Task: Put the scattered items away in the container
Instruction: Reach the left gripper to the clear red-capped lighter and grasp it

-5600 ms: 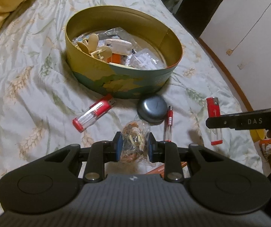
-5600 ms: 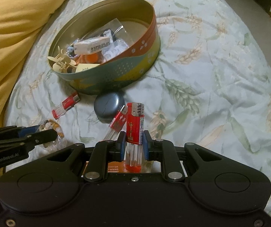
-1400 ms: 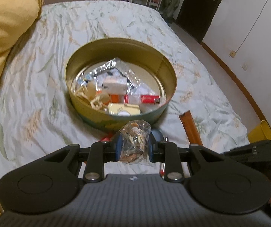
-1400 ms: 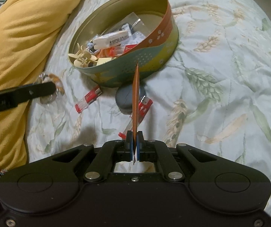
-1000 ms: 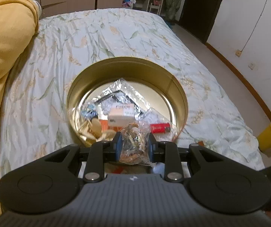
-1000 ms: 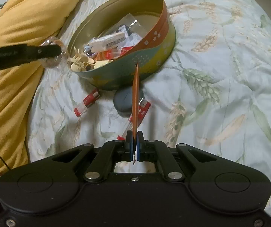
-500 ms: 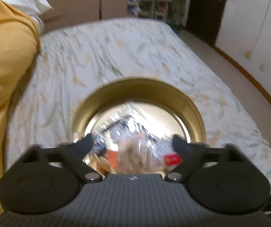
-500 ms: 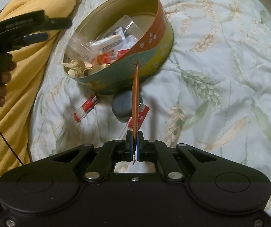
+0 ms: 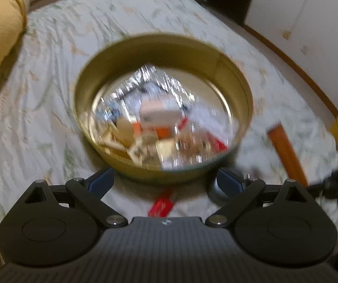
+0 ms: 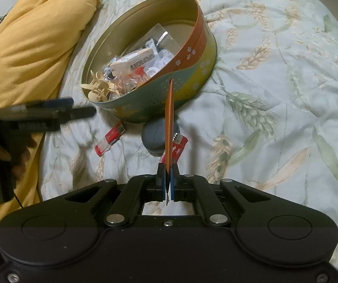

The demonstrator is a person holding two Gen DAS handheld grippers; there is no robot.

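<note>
My left tongs (image 9: 165, 181) stand wide with nothing between them, just in front of the round tin (image 9: 161, 87) on the bed (image 9: 39, 122); that view is blurred. My right tongs (image 10: 168, 184) are pinched on a thin orange packet (image 10: 169, 122), held edge-on and upright above the bed. The tin (image 10: 192, 80) holds a hair clip (image 10: 97, 88) and small packets. Two red lighters (image 10: 110, 138) and a grey round case (image 10: 154, 133) lie on the bed just beside it.
</note>
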